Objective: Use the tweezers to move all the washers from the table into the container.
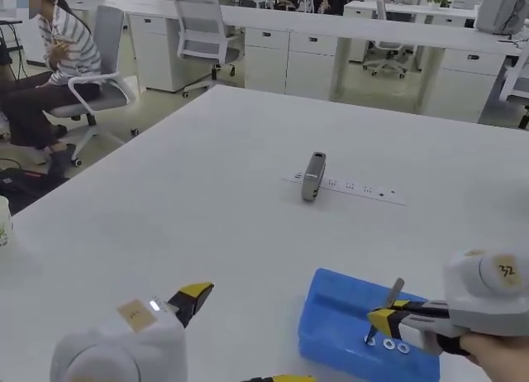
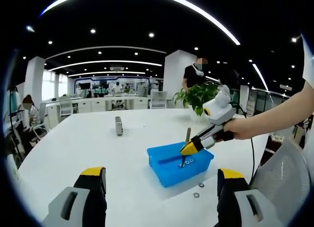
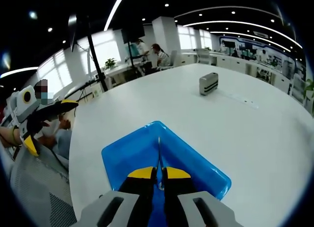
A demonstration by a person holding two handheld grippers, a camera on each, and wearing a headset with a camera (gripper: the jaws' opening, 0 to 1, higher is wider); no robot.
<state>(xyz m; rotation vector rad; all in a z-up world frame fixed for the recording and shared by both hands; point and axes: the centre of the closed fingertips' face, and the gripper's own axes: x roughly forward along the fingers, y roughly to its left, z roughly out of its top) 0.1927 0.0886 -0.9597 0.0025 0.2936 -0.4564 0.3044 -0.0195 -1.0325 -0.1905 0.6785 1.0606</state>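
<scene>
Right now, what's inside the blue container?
A few washers lie in the blue container, with the tweezers dipped in. The right hand-held gripper hides part of its floor.

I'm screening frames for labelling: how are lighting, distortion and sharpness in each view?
Head view: even overhead light, barely any shadow on the white table, no glare. Left gripper view: heavy fisheye, ceiling strips bowed, blue container clear. Right gripper view: same bowing, tweezers thin but readable.

Blue container [image 1: 331, 295]; white table [image 1: 207, 200]; silvery washers [image 1: 403, 347]; grey tweezers [image 1: 397, 289]; yellow-tipped black right tool [image 1: 378, 317].
</scene>
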